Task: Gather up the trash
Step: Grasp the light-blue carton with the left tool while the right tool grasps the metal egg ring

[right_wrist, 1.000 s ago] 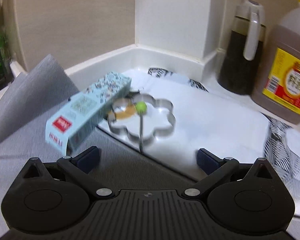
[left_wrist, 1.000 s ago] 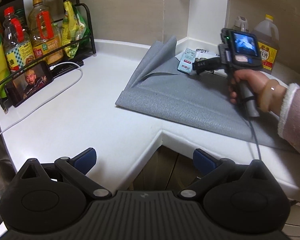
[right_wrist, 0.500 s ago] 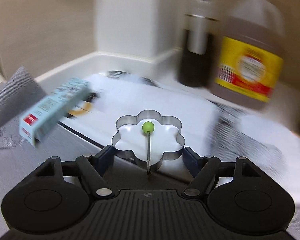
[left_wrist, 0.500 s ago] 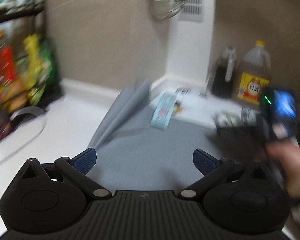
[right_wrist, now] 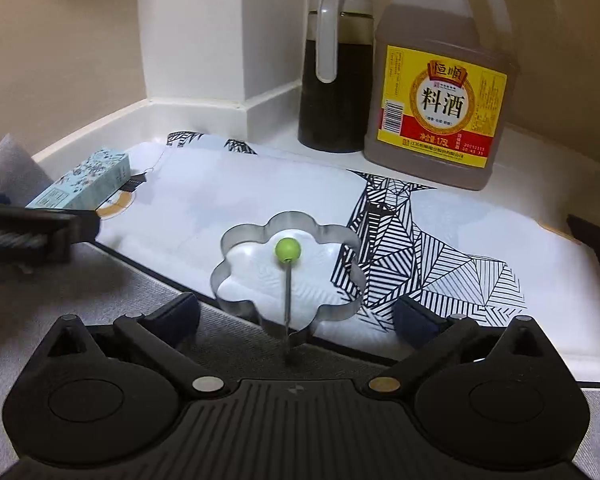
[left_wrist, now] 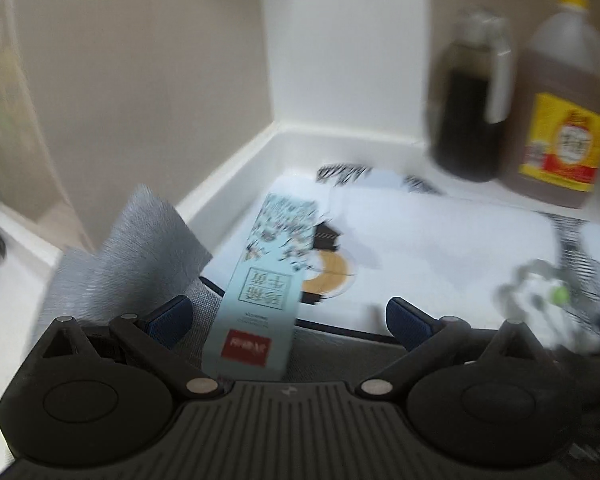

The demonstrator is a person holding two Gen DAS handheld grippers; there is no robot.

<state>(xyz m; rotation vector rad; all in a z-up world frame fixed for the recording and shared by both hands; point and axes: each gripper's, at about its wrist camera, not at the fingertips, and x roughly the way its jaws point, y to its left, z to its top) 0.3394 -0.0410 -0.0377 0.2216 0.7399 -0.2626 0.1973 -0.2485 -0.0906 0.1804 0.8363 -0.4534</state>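
Observation:
A light blue carton (left_wrist: 266, 280) with a red label lies slanted on the edge of the patterned white mat (left_wrist: 440, 248). My left gripper (left_wrist: 288, 320) is open, and the carton's near end sits between its fingers, closer to the left one and untouched by the pads. From the right wrist, the carton (right_wrist: 84, 184) shows at far left behind the left tool's black body (right_wrist: 28, 232). A flower-shaped metal ring (right_wrist: 288, 276) with a green knob on its wire handle rests on the mat. My right gripper (right_wrist: 296, 314) is opening, with the ring's near edge between its fingers but not pressed.
A dark sauce jug (right_wrist: 336, 80) and a large cooking-wine bottle (right_wrist: 440, 92) stand against the back wall. A grey mat (right_wrist: 100, 280) covers the near counter, its corner (left_wrist: 132, 248) folded up at left. The wall corner closes in behind.
My left gripper swept right across the counter to the carton, which now lies between its fingers. My right gripper shifted from the carton to the metal ring, narrowed, then widened again.

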